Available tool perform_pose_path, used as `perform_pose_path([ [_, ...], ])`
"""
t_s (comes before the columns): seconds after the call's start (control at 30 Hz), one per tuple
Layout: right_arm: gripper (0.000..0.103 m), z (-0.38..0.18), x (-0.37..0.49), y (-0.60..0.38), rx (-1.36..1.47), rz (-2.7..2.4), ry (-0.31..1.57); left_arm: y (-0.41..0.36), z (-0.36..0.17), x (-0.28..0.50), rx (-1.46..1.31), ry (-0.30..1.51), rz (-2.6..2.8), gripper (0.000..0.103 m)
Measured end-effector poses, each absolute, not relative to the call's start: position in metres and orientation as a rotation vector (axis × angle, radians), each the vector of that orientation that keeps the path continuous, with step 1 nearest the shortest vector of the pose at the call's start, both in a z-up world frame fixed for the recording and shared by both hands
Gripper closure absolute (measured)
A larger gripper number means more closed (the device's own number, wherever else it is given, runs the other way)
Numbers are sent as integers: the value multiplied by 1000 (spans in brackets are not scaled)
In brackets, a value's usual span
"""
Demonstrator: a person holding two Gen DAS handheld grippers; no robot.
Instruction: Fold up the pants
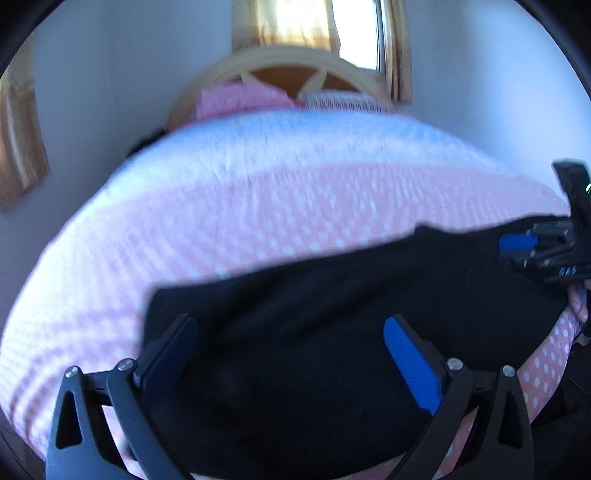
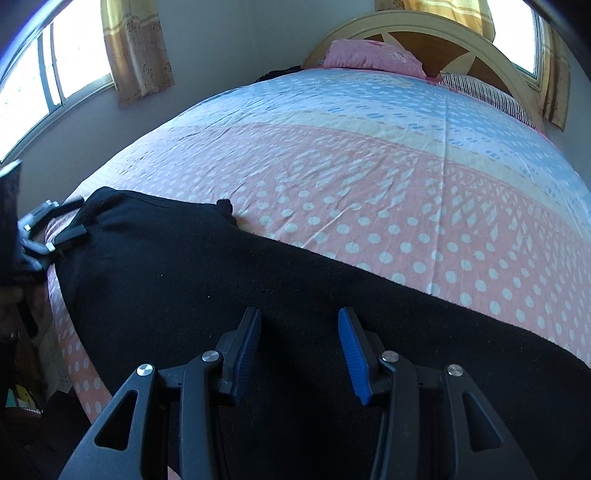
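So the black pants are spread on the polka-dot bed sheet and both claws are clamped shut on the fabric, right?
Not quite. The black pants do lie on the polka-dot bed sheet, but neither claw is shut. The left wrist view shows the left claw with its jaws wide apart over the cloth, and the right wrist view shows the right claw open too, gripping nothing.

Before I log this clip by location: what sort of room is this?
Most likely a home bedroom. Black pants lie on a bed with a dotted pink and blue sheet, pillows sit against a curved headboard, and curtained windows flank it.
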State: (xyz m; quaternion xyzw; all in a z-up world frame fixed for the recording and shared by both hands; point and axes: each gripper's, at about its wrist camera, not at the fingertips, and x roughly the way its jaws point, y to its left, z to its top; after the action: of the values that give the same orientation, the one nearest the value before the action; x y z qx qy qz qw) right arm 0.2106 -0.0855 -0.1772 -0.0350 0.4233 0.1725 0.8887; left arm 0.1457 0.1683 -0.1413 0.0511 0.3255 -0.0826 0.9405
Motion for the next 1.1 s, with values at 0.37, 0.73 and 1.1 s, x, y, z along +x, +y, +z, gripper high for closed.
perform_pose_path([
  [0.37,57,-134,232,-20,-147,471,802,232,-152,130,19,720,-28,0],
  [0.73,57,-139,270,121,-242,693,812,253,-165,120,-1,753,-53,0],
  [1.1,90,-173,282,205,-449,673,847,270,-167,111,-34,779,-94,0],
])
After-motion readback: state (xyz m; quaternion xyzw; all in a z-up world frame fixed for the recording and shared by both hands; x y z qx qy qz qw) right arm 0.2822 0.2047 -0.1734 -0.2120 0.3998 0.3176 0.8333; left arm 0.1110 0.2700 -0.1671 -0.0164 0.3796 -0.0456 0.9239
